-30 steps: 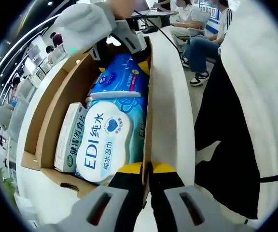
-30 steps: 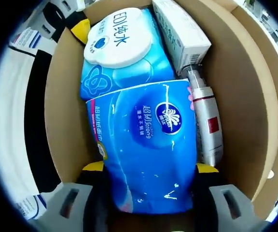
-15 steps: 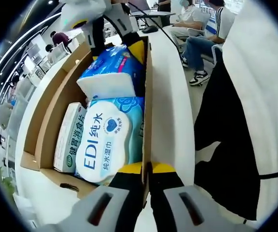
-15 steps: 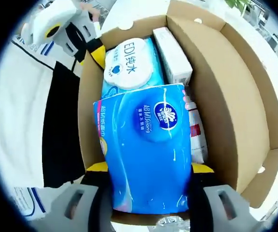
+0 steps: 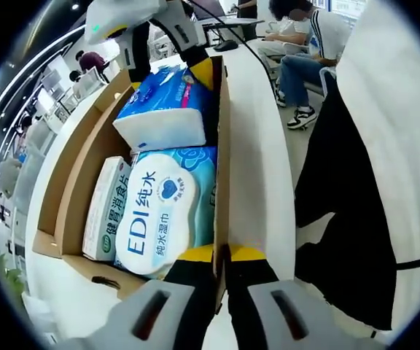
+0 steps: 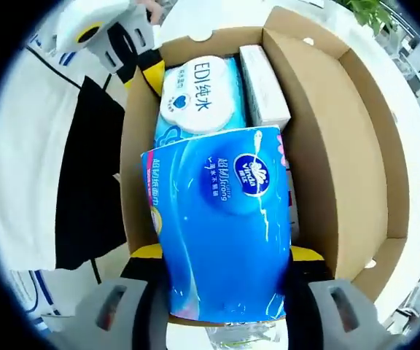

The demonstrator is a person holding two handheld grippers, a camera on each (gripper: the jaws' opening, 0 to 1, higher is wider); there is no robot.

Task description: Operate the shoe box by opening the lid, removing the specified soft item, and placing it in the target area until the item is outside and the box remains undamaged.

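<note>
Lid open; my right gripper pinches the blue tissue pack above the shoe box; my left gripper clamps its wall. Placing remains.

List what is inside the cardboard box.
In the cardboard box: an EDI wet-wipe pack and a white carton. The blue tissue pack, held by the right claw, covers whatever lies beneath it.

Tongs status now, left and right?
Left tongs: shut on the box wall.
Right tongs: shut on the tissue pack, lifted above the box.
</note>
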